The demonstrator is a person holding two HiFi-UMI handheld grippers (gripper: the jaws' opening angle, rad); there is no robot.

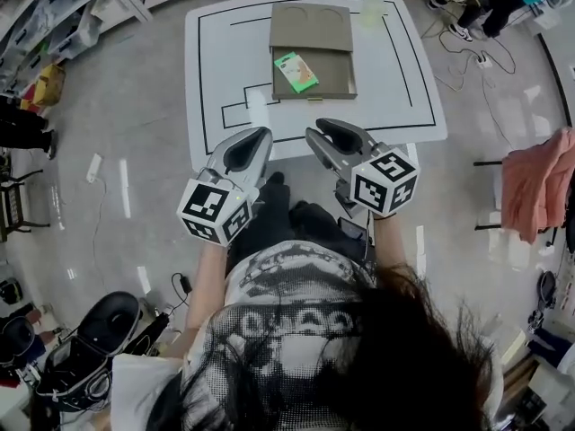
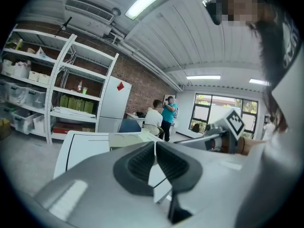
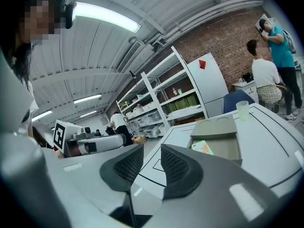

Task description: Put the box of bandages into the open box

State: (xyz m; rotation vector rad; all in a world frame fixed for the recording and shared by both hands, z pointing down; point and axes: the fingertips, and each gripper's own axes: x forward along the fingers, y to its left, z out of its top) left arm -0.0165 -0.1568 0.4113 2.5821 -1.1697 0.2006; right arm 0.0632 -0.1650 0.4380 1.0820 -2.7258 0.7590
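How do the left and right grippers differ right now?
The left gripper has its jaws together; the right gripper has its jaws apart, with nothing between them. In the head view the left gripper sits slightly lower in the frame than the right gripper. Both are empty and hover at the near edge of the table.

The box of bandages (image 1: 296, 72) lies in the open box (image 1: 332, 77), against its left side, far-centre on the tabletop (image 1: 395, 88). A cup (image 1: 373, 9) stands behind, right. Left tool (image 1: 255, 140) and right tool (image 1: 320, 136) hang side by side at the near edge.
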